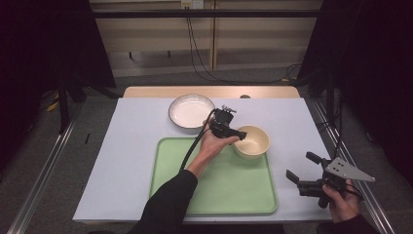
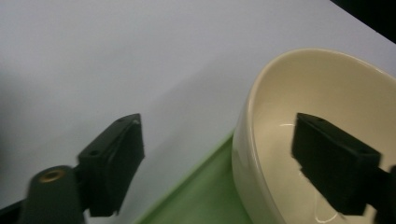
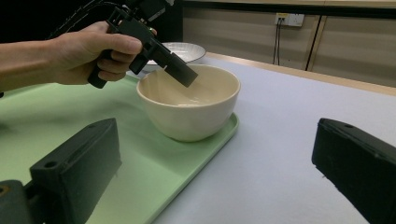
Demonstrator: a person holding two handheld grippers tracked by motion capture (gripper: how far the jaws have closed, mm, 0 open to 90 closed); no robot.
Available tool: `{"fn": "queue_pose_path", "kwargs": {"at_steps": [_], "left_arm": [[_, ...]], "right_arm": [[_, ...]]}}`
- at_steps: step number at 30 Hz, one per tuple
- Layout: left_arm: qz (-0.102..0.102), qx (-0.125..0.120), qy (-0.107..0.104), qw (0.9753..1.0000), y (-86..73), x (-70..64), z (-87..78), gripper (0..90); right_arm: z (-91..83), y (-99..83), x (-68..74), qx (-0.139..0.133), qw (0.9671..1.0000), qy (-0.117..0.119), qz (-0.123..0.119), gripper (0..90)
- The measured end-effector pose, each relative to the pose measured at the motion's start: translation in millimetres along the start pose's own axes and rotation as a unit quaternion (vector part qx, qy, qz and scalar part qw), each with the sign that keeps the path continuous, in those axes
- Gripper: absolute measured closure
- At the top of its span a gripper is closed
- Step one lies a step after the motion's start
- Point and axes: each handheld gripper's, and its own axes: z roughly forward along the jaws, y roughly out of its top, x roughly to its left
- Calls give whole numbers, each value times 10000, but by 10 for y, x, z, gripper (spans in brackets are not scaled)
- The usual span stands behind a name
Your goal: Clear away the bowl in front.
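Observation:
A cream bowl (image 1: 253, 141) stands on the far right corner of the green tray (image 1: 219, 190). My left gripper (image 1: 241, 133) is open and straddles the bowl's near-left rim. In the left gripper view, one of its fingers (image 2: 334, 163) is inside the bowl (image 2: 280, 116) and the other is outside, over the tray's edge (image 2: 205, 196). My right gripper (image 1: 302, 167) is open and empty, held low near the table's right front corner. In the right gripper view its jaws frame the bowl (image 3: 191, 109) and the left gripper (image 3: 180, 71), whose jaw dips into the bowl.
A white plate (image 1: 191, 111) with a dark rim lies beyond the tray on the pale table cover (image 1: 126, 146). Metal rails run along both sides of the table. Cables hang by the back wall.

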Motion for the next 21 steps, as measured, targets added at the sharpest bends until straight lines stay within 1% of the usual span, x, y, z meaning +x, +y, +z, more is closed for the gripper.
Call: {"fn": "queue_pose_path", "kwargs": {"at_steps": [1,2,3,4,5,6,8,9,10,11,12,13,15,16,17,18,19,20,21], "left_arm": [[-8,-43,33,10000,-2,5,-13,117],[2,-49,20,10000,-4,11,-23,68],[-46,-72,-48,10000,-8,19,-33,68],[-32,-53,3,10000,-12,24,-50,65],[-33,-88,-19,10000,-19,33,-70,53],[-13,-135,-36,9999,-25,36,-81,44],[-19,-256,12,9997,-38,36,-133,41],[28,-318,-21,9995,-49,40,-162,35],[14,-333,-32,9994,-54,38,-178,35],[42,-323,-22,9995,-58,49,-216,36],[60,-363,-17,9993,-64,51,-234,37],[118,-396,-34,9991,-68,68,-276,38],[-6,-628,-79,9980,-78,93,-340,41],[-28,-723,-82,9973,-93,108,-406,33],[-28,-723,-82,9973,-93,108,-406,35],[106,-760,110,9970,-115,107,-485,40],[115,-875,113,9960,-133,111,-523,42],[115,-875,113,9960,-133,111,-523,45],[124,-1023,202,9945,-150,110,-580,45]], "right_arm": [[0,0,0,-4,10000,-6,5,8],[-1,-1,0,7,10000,2,-14,8],[-1,-1,0,7,10000,2,-14,8],[0,0,-1,3,10000,-2,-13,8],[0,0,1,-3,10000,-7,6,8],[1,1,1,-3,10000,-4,4,8],[1,1,1,-4,10000,-7,4,8],[1,1,1,-3,10000,-14,7,8],[1,1,1,-3,10000,-14,7,8],[1,1,0,-5,10000,-21,6,8],[1,1,1,-5,10000,-9,3,9],[1,2,1,-7,10000,-10,4,9],[2,3,1,-8,10000,-12,5,9],[1,5,-5,-21,10000,-10,-34,8],[1,5,-5,-21,10000,-10,-34,8],[2,4,-5,-9,10000,-11,-23,8],[3,5,-7,-14,10000,-14,-31,8],[3,5,-7,-14,10000,-14,-31,8],[2,6,-6,-9,10000,-10,-17,8]]}}
